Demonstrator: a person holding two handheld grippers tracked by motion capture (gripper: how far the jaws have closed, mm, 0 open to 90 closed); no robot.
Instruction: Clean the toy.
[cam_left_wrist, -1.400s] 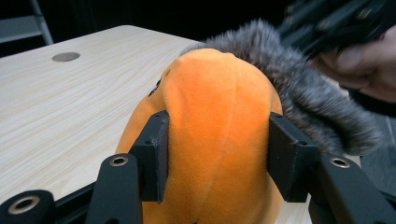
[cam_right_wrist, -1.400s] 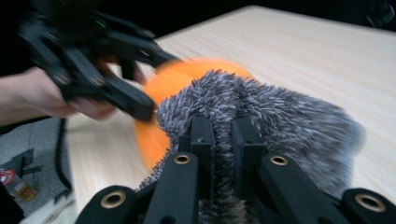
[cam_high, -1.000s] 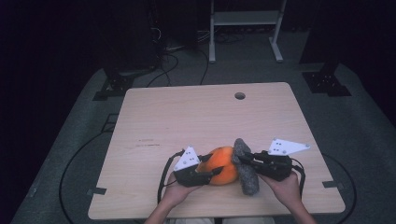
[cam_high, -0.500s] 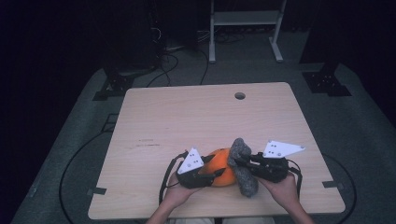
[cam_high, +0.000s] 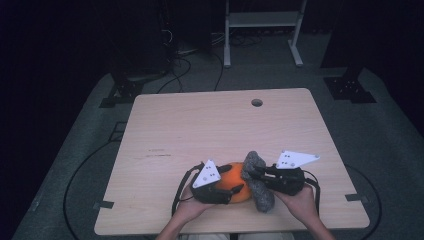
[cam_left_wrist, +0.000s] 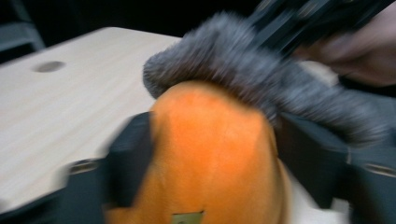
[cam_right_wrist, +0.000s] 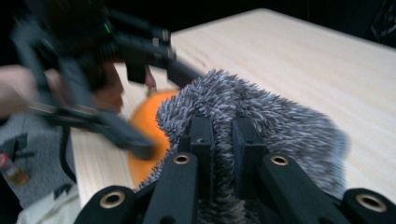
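On the near edge of the pale wooden surface (cam_high: 200, 130), an orange plush piece (cam_high: 235, 182) and a grey fuzzy piece (cam_high: 257, 182) lie touching each other, between the person's two hands.

From the high view, the left tongs (cam_high: 235, 189) reach in from the left at the orange plush, and the right tongs (cam_high: 254, 175) come in from the right at the grey fuzzy piece, which runs from beside the orange plush toward the surface's near edge. How the jaws stand is too small to read there.

The left gripper view gives what the high view cannot: the orange plush (cam_left_wrist: 210, 154) sits between the two black jaws, which stand wide on either side of it, having just been opening; the picture is blurred, so whether the pads press on the plush I cannot tell, though they appear loose beside it. The grey fuzzy piece (cam_left_wrist: 261, 88) drapes over the top of the orange plush, with the right hand (cam_left_wrist: 355, 51) behind it.

The right gripper view shows the right tongs (cam_right_wrist: 219, 135) drawn narrow, pinching the grey fuzzy piece (cam_right_wrist: 280, 121) between them. Beyond it, a part of the orange plush (cam_right_wrist: 149, 116) peeks out, with the left tongs (cam_right_wrist: 140, 144) blurred beside it.
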